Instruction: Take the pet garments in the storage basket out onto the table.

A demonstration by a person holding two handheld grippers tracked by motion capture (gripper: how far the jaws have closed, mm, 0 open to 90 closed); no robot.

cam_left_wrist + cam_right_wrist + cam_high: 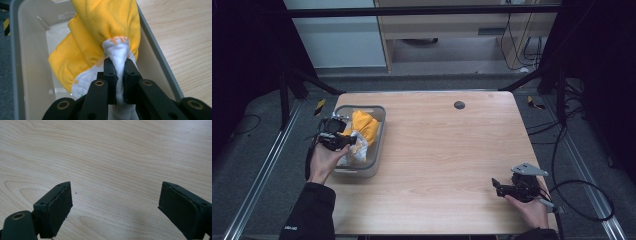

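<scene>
Left gripper (119,65): pinched tight on a bunched fold of white cloth (119,53), squeezed between both pads. Orange lettering just past the fingertips, too crumpled to read. Beyond that, yellow cloth (100,32) draped up and away, all inside a grey bin (160,55) walled on either side of the fingers.

Right gripper (115,206): spread wide, nothing between the pads (60,207), nothing touched. Bare wooden table (112,157) below and ahead of the fingertips.

From above: left gripper (343,140) over the bin (382,131) at the table's left edge, right gripper (499,187) low at the near right corner, well apart. No brand or label legible anywhere.
</scene>
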